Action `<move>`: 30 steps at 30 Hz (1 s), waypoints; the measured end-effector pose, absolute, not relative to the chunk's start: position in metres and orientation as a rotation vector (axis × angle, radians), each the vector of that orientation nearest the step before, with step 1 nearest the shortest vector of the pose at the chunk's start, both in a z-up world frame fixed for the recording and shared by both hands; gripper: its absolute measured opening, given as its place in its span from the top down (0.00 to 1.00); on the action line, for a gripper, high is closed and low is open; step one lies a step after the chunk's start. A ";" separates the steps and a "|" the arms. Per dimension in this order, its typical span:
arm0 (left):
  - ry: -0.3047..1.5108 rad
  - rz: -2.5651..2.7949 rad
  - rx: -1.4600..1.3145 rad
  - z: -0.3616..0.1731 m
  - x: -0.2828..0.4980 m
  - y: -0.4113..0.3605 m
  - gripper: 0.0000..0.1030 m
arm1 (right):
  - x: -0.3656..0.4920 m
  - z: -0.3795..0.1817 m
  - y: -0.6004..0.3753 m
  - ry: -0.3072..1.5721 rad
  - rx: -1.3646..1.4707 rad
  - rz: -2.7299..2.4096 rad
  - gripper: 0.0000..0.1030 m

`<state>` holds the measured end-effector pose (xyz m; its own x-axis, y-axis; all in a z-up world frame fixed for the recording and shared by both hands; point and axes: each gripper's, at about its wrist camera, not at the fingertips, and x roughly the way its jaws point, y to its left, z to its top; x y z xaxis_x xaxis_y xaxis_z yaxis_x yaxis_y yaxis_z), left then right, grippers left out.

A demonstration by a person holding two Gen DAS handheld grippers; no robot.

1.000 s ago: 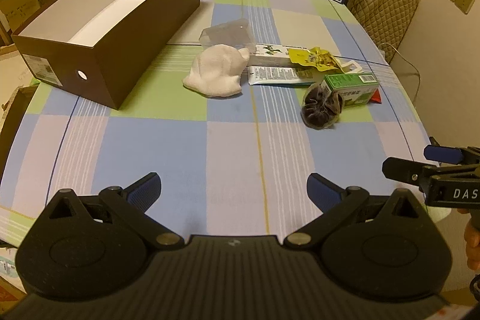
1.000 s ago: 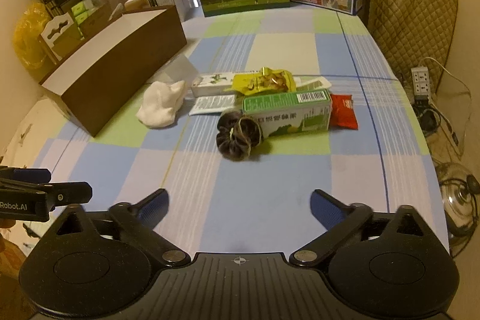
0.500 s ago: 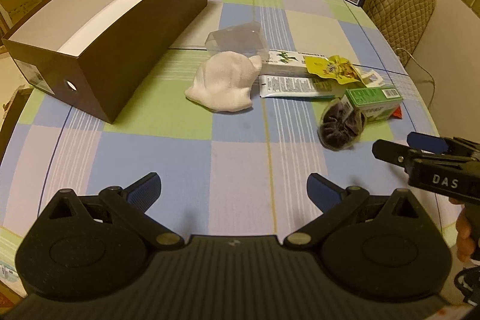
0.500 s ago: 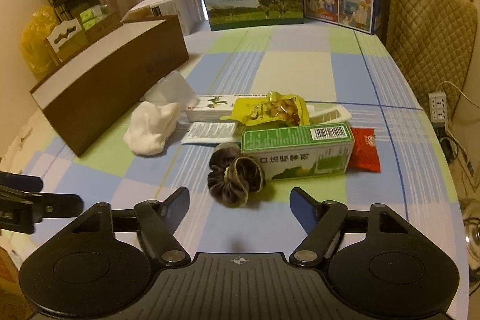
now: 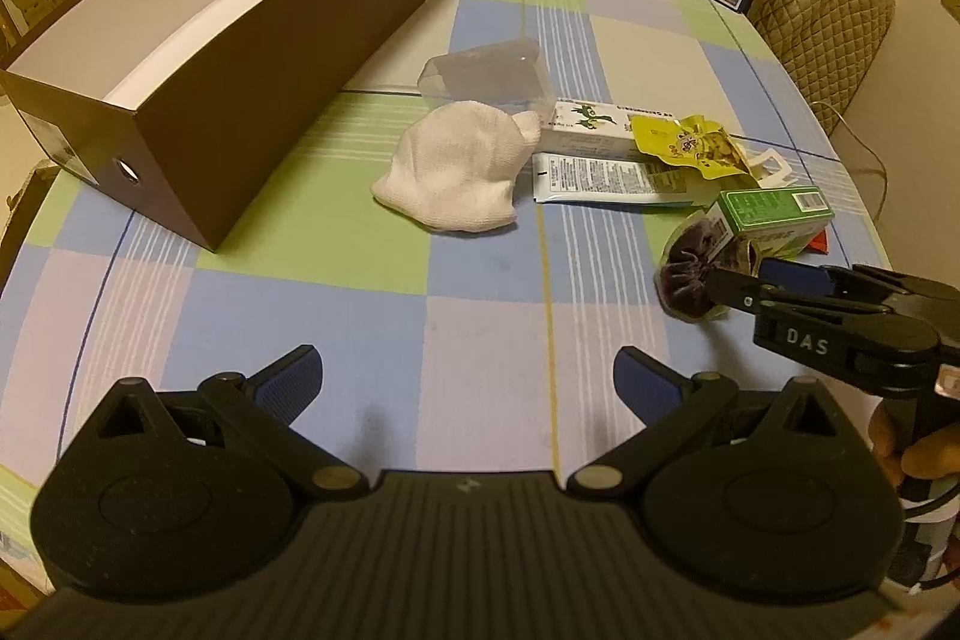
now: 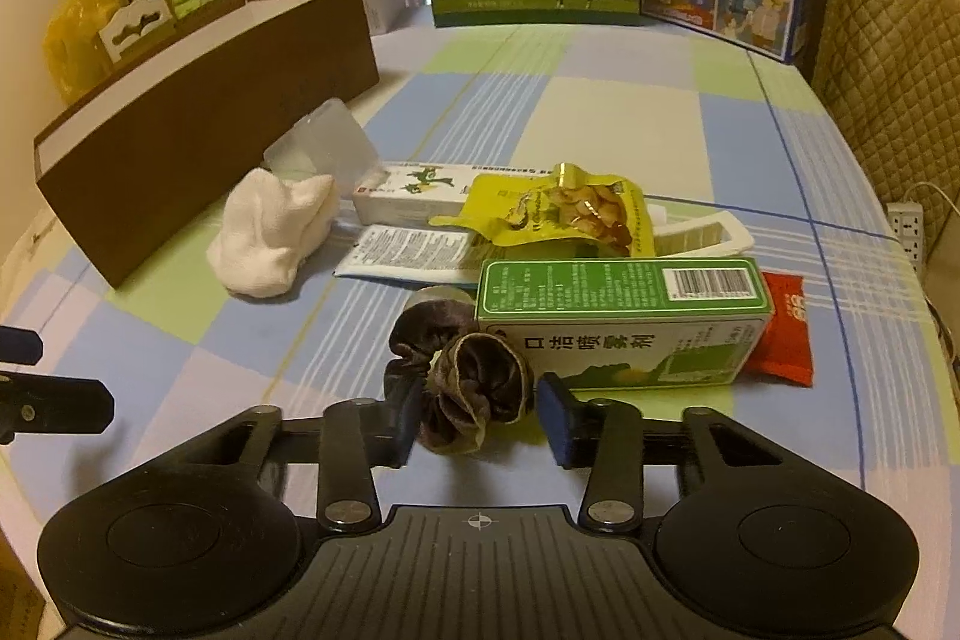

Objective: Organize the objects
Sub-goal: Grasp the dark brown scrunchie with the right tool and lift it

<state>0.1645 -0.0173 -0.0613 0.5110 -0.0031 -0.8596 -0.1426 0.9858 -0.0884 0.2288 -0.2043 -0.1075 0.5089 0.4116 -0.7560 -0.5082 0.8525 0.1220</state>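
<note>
My right gripper (image 6: 477,421) has come forward to the dark scrunchie (image 6: 465,382); it lies between my open fingers, touching the green box (image 6: 624,322). Left gripper (image 5: 468,379) waits open, farther away.

Bare tablecloth (image 5: 468,316) ahead of left gripper (image 5: 468,382); green carton (image 6: 624,322) crowding right gripper (image 6: 474,418), just beyond its right finger.
</note>
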 end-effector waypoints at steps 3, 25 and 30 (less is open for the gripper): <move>1.036 0.084 -0.156 -0.064 0.168 -0.019 0.01 | 0.229 -0.107 -0.206 0.867 -0.132 0.581 0.83; 0.959 0.069 -0.098 -0.075 0.216 -0.021 0.09 | 0.248 -0.017 -0.252 0.649 0.012 0.540 0.95; 0.937 0.078 -0.084 -0.082 0.245 -0.016 0.10 | 0.263 -0.020 -0.282 0.664 0.038 0.455 0.95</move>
<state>0.2452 -0.0164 -0.0823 0.5901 0.0305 -0.8068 -0.1038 0.9939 -0.0383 0.2625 -0.2820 -0.0204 0.6932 0.4190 -0.5864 -0.3951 0.9014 0.1770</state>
